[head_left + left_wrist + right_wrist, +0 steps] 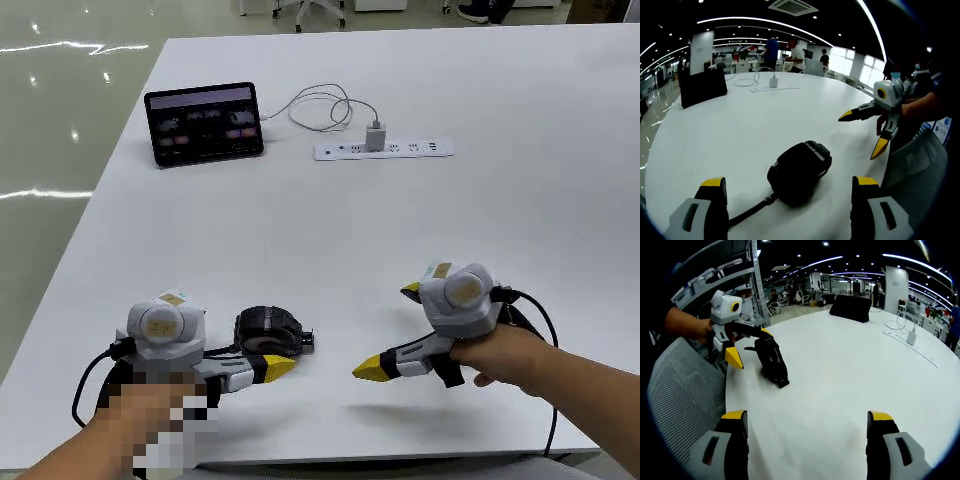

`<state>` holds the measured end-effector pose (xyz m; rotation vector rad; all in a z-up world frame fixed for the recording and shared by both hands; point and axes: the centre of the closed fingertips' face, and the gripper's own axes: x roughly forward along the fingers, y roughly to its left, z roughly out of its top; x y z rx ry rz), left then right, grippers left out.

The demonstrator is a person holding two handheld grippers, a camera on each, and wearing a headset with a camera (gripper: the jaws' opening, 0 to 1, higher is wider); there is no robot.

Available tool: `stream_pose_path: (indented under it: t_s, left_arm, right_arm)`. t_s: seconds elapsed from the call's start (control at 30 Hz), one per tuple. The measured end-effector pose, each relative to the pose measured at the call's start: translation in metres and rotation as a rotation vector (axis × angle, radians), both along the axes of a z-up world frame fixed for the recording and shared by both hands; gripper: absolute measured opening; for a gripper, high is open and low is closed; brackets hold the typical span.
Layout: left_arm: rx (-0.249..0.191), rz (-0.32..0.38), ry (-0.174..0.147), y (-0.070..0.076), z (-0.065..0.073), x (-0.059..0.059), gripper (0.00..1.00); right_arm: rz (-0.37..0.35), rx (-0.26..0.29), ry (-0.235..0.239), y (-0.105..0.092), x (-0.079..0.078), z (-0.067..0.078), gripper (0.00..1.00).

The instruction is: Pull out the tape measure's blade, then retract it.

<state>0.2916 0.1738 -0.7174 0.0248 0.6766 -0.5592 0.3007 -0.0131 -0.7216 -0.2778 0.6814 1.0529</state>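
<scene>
A black tape measure (268,329) lies on the white table (400,220) near its front edge, blade in. My left gripper (262,352) is open with its yellow-tipped jaws on either side of the case. In the left gripper view the tape measure (800,170) sits between the jaws without touching them, and its black strap (747,212) trails back toward the left gripper (790,182). My right gripper (389,330) hovers open to the right, pointing at the case with nothing held. From the right gripper (807,415) the tape measure (771,359) lies ahead, well beyond the jaw tips.
A dark tablet (205,122) stands at the back left. A white power strip (383,149) with a charger and looped cable lies behind the middle. The table's front edge runs just under both hands. A grey mesh chair (685,390) is beside the table.
</scene>
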Motion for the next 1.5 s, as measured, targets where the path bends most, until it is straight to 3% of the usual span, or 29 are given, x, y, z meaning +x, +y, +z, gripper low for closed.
stream_pose_path:
  t_s: [0.23, 0.33, 0.47, 0.67, 0.7, 0.73, 0.83, 1.0, 1.13, 1.33, 1.4, 1.5]
  left_arm:
    - [-0.029, -0.046, -0.014, 0.002, 0.005, -0.007, 1.0]
    - [-0.005, -0.042, -0.002, 0.005, 0.003, -0.007, 1.0]
    - [-0.046, -0.046, -0.008, 0.006, 0.007, -0.008, 1.0]
    - [-0.045, -0.073, -0.008, 0.003, 0.008, -0.014, 1.0]
    - [-0.041, -0.072, -0.003, 0.003, 0.008, -0.015, 1.0]
    - [-0.036, -0.066, 0.028, 0.005, 0.005, -0.017, 1.0]
    - [-0.052, -0.069, 0.0, 0.005, 0.012, -0.017, 1.0]
    - [-0.025, -0.074, -0.012, 0.012, 0.013, -0.018, 1.0]
    - [-0.046, -0.061, 0.005, 0.023, 0.01, -0.023, 1.0]
    - [-0.07, -0.062, 0.027, 0.029, 0.012, -0.032, 1.0]
    - [-0.049, -0.048, 0.012, 0.036, 0.013, -0.029, 1.0]
    - [-0.056, -0.036, 0.008, 0.038, 0.018, -0.029, 1.0]
  right_arm:
    - [-0.08, 0.025, -0.006, -0.033, 0.0, 0.008, 0.94]
    - [-0.095, 0.029, -0.002, -0.046, -0.005, 0.008, 0.94]
    - [-0.103, 0.005, -0.016, -0.066, -0.013, 0.006, 0.96]
    - [-0.134, -0.008, -0.004, -0.091, -0.018, 0.002, 0.97]
    - [-0.141, -0.006, -0.002, -0.094, -0.019, 0.002, 0.98]
    - [-0.144, 0.0, -0.002, -0.099, -0.02, 0.003, 0.98]
    - [-0.143, 0.055, 0.02, -0.105, -0.026, 0.01, 1.0]
    - [-0.155, 0.042, 0.021, -0.123, -0.034, 0.012, 1.0]
    - [-0.162, 0.018, -0.007, -0.137, -0.036, 0.018, 0.99]
    - [-0.193, 0.009, -0.022, -0.156, -0.033, 0.023, 1.0]
    - [-0.195, -0.012, -0.03, -0.16, -0.034, 0.024, 1.0]
    - [-0.207, -0.017, -0.028, -0.167, -0.038, 0.024, 1.0]
